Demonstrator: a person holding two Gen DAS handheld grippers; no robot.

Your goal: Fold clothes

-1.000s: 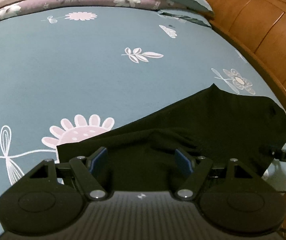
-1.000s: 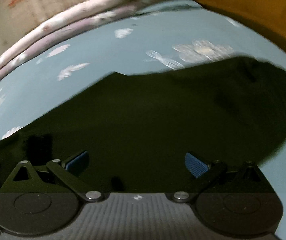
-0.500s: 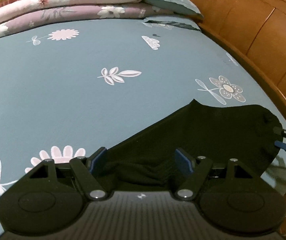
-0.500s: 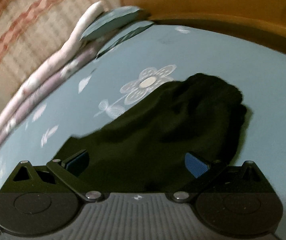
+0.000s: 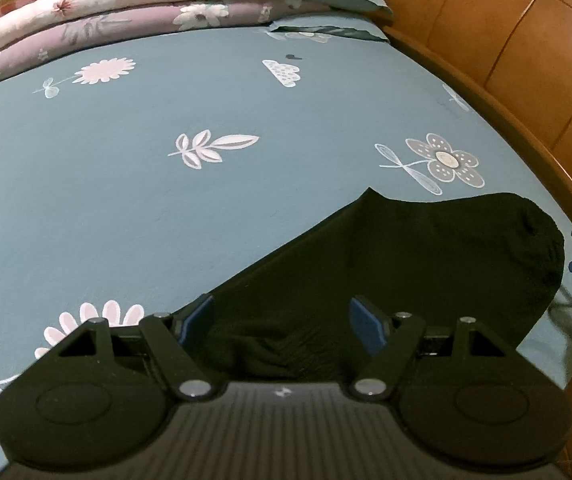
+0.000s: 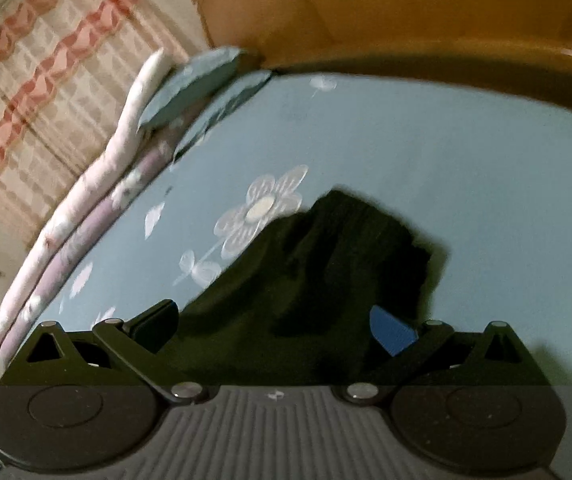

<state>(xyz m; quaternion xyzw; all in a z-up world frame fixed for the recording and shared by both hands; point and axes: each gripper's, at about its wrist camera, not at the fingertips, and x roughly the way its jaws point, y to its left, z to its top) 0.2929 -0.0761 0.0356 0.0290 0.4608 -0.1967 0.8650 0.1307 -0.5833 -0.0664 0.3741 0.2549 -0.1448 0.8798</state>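
On the blue flowered bed (image 5: 166, 208), a black garment (image 5: 426, 264) lies near the wooden headboard (image 5: 526, 52). Both tools, left (image 5: 282, 322) and right (image 6: 274, 322), are spread wide, nothing clamped. Since a second ago both were drawn back, suggesting a fold released.

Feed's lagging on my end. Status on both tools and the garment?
Left tool open, right tool open. Black garment flat on the blue sheet, unheld. Nothing in the way.

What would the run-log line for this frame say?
stage: pre-grasp | left gripper: open | right gripper: open | black garment: lying on bed sheet
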